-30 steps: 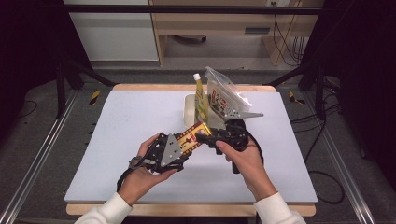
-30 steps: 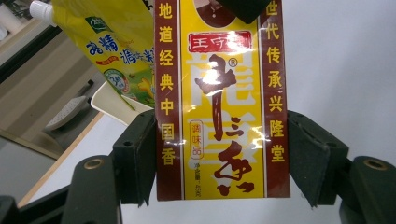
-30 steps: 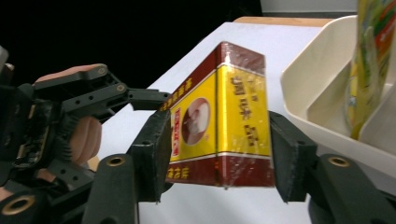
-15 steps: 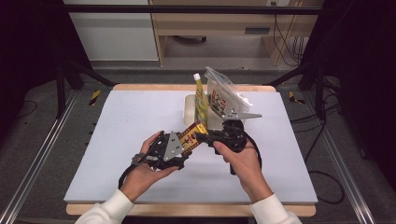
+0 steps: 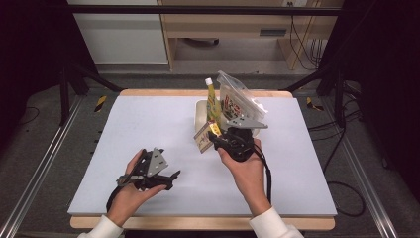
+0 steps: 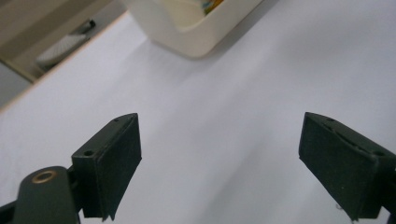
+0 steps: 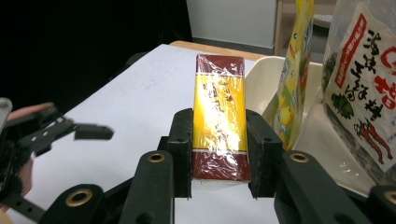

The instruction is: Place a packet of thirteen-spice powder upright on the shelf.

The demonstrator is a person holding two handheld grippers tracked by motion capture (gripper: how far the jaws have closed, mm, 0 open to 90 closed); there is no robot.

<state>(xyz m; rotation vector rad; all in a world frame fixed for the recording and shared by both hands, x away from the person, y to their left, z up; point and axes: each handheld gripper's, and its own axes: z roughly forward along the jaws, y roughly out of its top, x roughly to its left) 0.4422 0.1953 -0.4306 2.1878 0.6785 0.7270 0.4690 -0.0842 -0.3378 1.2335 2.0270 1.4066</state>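
A slim box [image 5: 204,137] wrapped in film, yellow with dark red ends, is held above the table just in front of a cream bin [image 5: 200,113]. My right gripper [image 5: 214,138] is shut on it. In the right gripper view the box [image 7: 219,93] stands upright between the two jaws of the right gripper [image 7: 220,116]. My left gripper [image 5: 171,179] rests low at the front left of the table, open and holding nothing. In the left gripper view the left gripper [image 6: 219,163] has its jaws wide apart over bare white table.
The cream bin [image 7: 264,86] holds a yellow squeeze pouch [image 5: 213,99] and a clear printed bag [image 5: 238,101], both standing upright. The white table [image 5: 148,124] has wide free room on its left half. The bin's corner [image 6: 196,39] lies ahead of the left gripper.
The left gripper has let go of the box and drawn back to the front left, now open. The right gripper keeps the box and has tipped it toward the bin.
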